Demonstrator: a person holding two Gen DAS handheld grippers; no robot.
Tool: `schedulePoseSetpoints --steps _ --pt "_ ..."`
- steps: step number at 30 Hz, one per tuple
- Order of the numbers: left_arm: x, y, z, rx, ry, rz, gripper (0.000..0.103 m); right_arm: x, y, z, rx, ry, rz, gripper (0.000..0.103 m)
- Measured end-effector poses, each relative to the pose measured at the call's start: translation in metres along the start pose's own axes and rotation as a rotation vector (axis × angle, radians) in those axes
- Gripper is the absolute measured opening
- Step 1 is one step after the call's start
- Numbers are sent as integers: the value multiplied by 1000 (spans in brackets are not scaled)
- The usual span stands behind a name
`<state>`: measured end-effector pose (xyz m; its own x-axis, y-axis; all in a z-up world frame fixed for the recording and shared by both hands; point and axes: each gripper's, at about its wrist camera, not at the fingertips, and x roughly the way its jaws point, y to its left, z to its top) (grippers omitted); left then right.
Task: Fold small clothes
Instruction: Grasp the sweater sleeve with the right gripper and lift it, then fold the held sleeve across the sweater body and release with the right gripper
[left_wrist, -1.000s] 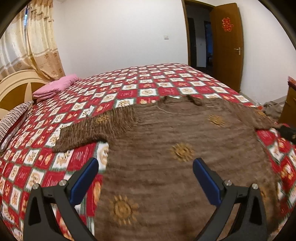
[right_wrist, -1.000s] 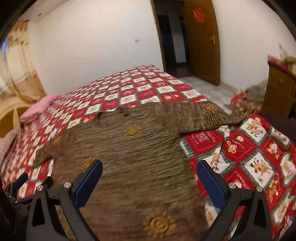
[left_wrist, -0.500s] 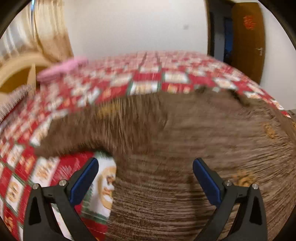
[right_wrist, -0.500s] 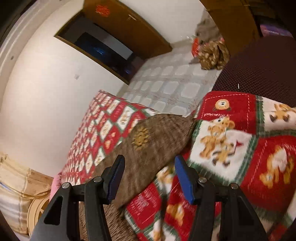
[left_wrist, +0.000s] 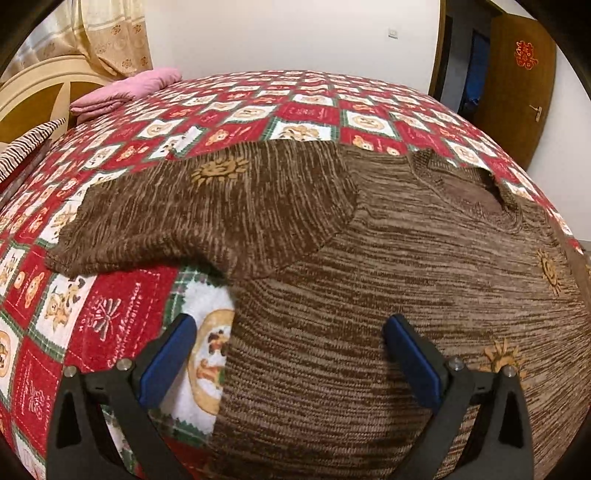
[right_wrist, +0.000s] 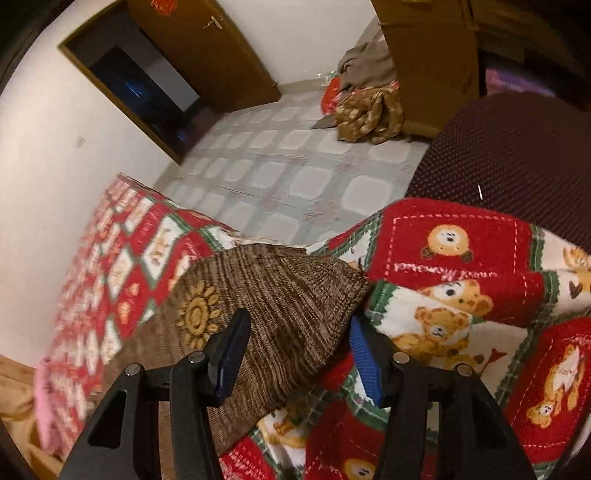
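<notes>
Right wrist: inverted, illegible script on bedspread (right_wrist: 458, 236)

Left gripper (left_wrist: 291, 354) is being held wide open, angled down; right gripper (right_wrist: 297, 339), half-open, jaws having just been closing.

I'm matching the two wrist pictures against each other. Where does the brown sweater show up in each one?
Left wrist: the brown sweater fills the centre and right, one sleeve spread to the left.
Right wrist: only a sleeve end shows, lower centre, between the right gripper's fingers.
Shared landmark: the wooden door with a red decoration.
</notes>
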<state>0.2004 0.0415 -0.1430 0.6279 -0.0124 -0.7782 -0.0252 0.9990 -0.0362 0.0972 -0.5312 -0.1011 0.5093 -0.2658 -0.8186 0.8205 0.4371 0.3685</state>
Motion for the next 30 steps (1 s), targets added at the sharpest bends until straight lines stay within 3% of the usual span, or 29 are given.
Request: schedulePoseSetpoints --steps 2,3,5,10,13,16,19,22,27,30 --pt "2 2 2 -2 -3 -4 103 5 4 0 -27 4 -47 28" --pt "2 2 2 -3 -4 -6 103 11 1 0 -17 26 -53 7" --pt "2 3 2 -6 -6 -10 103 15 -13 -1 22 35 -27 7" --pt "1 5 1 -12 -15 -19 103 -6 -4 1 -57 -23 52 5" --pt "1 5 1 -13 -18 -21 103 -48 37 -7 -209 -124 121 5" --pt "1 6 1 -15 -21 -24 103 -78 89 -28 -370 -172 189 5" --pt "1 7 0 -19 -24 -30 103 -100 145 -68 -538 -190 277 5" --pt "1 7 0 -23 -28 -36 103 -103 197 -132 -689 -128 386 5" --pt "0 8 0 -25 -32 -42 103 -79 243 -233 -874 1 494 5" --pt "0 9 -1 -27 -34 -45 103 -56 249 -286 -938 74 497 5"
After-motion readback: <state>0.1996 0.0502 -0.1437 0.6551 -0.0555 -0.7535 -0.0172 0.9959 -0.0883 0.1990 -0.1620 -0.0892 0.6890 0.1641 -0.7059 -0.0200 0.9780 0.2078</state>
